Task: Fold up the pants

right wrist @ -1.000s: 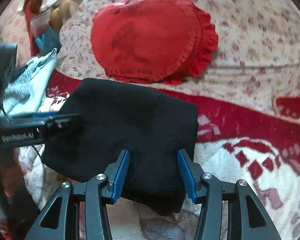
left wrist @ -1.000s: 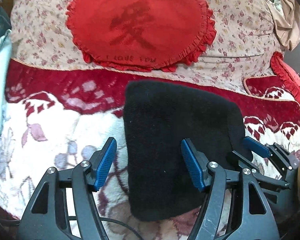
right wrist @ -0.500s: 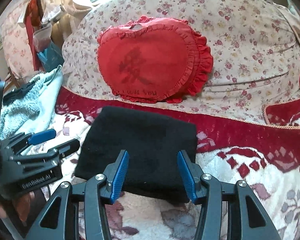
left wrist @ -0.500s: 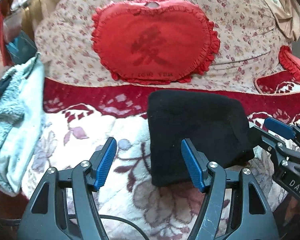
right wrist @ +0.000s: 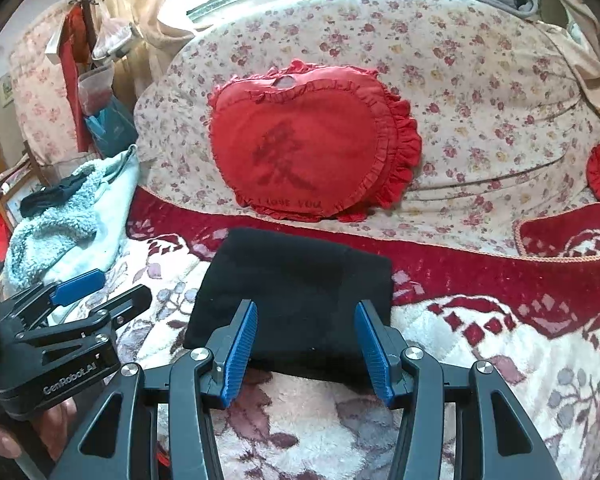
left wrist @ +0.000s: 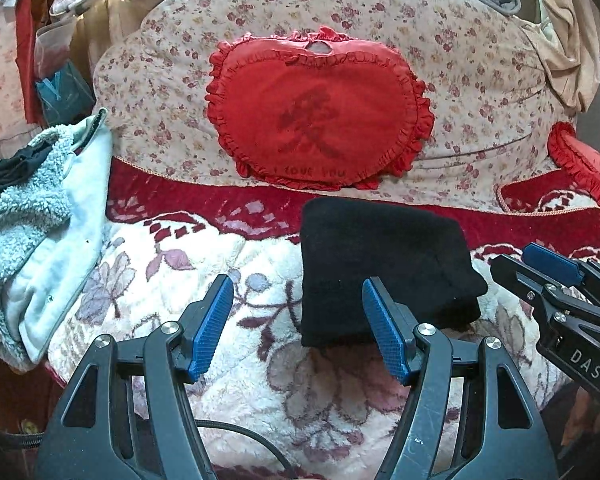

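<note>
The black pants (left wrist: 384, 264) lie folded into a compact rectangle on the red and white floral blanket (left wrist: 204, 272); they also show in the right wrist view (right wrist: 300, 292). My left gripper (left wrist: 298, 324) is open and empty, held near the pants' front left corner and apart from them. My right gripper (right wrist: 304, 350) is open and empty, just in front of the pants' near edge. The right gripper shows at the right edge of the left wrist view (left wrist: 556, 284), and the left gripper at the left of the right wrist view (right wrist: 80, 296).
A red heart-shaped cushion (left wrist: 316, 116) leans on the floral sofa back (left wrist: 480, 72). A pale blue fleece garment (left wrist: 32, 220) lies heaped at the left. A second red cushion (left wrist: 580, 168) sits at the right.
Both grippers have drawn back and up from the folded pants, so more of the sofa and blanket shows. The pants lie still on the blanket.
</note>
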`<state>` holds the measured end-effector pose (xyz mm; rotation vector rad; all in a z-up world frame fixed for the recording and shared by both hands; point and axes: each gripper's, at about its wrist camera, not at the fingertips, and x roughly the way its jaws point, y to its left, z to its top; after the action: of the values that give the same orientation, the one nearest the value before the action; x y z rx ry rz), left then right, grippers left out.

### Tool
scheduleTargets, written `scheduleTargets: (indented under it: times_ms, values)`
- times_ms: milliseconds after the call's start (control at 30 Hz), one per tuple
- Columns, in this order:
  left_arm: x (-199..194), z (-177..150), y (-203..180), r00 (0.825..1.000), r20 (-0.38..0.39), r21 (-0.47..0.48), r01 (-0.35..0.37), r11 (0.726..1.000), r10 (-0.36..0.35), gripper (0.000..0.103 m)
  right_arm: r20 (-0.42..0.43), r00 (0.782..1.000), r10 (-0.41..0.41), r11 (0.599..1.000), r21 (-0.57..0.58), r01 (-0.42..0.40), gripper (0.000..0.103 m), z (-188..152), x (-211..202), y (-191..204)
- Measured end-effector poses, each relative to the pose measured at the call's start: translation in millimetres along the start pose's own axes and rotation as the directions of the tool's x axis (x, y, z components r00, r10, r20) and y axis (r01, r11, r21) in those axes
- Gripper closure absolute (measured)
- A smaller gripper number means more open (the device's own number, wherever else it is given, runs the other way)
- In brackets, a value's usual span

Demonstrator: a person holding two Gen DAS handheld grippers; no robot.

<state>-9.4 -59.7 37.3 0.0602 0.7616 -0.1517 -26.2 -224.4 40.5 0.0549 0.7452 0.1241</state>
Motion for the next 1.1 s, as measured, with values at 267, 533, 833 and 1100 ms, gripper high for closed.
scheduleTargets:
  times_ms: [267, 533, 833, 1100]
  values:
    - [-7.5, -2.5, -1.4, 1.000, 0.011, -0.010, 0.006, 1.000, -0.006, 0.036, -0.004, 1.000, -0.011, 1.000, 0.005, 0.011, 0.054, -1.3, -4.8, 0.8]
    - [-11.4, -3.0, -5.7, 1.000, 0.020, 0.001, 0.001, 1.000, -0.001, 0.036, -0.003, 1.000, -0.012, 1.000, 0.004, 0.012, 0.054, -1.7, -6.4, 1.6]
    - [-11.5, -3.0, -4.9, 1.000, 0.019, 0.000, 0.000, 1.000, 0.000, 0.036, -0.006, 1.000, -0.007, 1.000, 0.004, 0.007, 0.054, -2.7, -7.7, 1.9]
    - [-11.4, -3.4, -4.8, 1.000, 0.018, 0.003, 0.001, 1.000, -0.001, 0.036, -0.019, 1.000, 0.002, 1.000, -0.003, -0.002, 0.054, -4.0, -4.1, 5.5]
